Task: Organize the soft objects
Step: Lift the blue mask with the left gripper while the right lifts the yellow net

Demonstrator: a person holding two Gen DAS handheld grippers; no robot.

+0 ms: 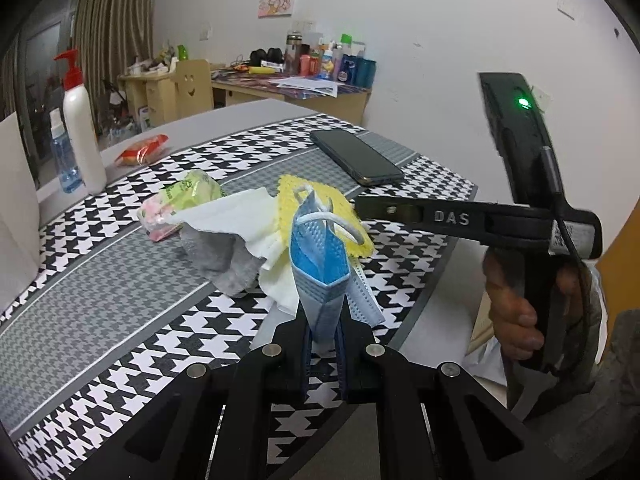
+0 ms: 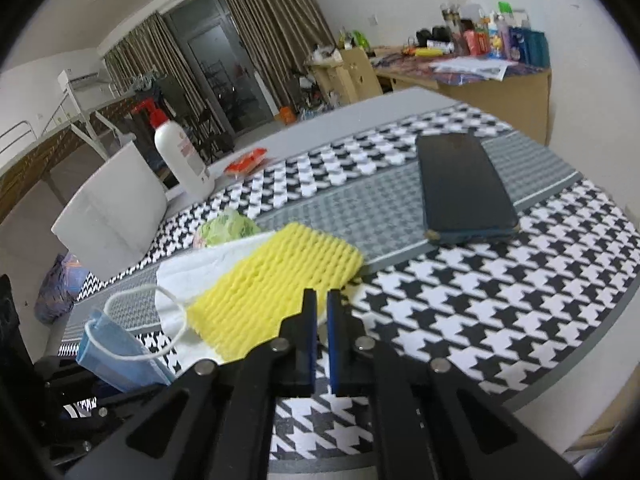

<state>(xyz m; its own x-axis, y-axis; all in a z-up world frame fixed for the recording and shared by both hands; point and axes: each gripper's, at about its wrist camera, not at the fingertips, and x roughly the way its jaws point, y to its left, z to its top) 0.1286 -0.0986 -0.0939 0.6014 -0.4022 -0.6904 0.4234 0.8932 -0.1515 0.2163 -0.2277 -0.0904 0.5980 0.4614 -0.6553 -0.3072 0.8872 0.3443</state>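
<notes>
the left tool (image 1: 325,322) clamps a blue face mask (image 1: 320,264) upright above the houndstooth worktop (image 1: 120,320). at its 12 o'clock lies a yellow sponge cloth (image 2: 276,284); the right tool (image 2: 320,300), jaws narrow, touches the cloth's near edge, grip unclear. phone (image 2: 464,184) at 1 o'clock.

Your right gripper (image 2: 319,300), jaws nearly closed, sits at the yellow sponge (image 2: 276,284); left of the sponge, a blue face mask (image 2: 116,360); right, a phone (image 2: 464,184).
</notes>
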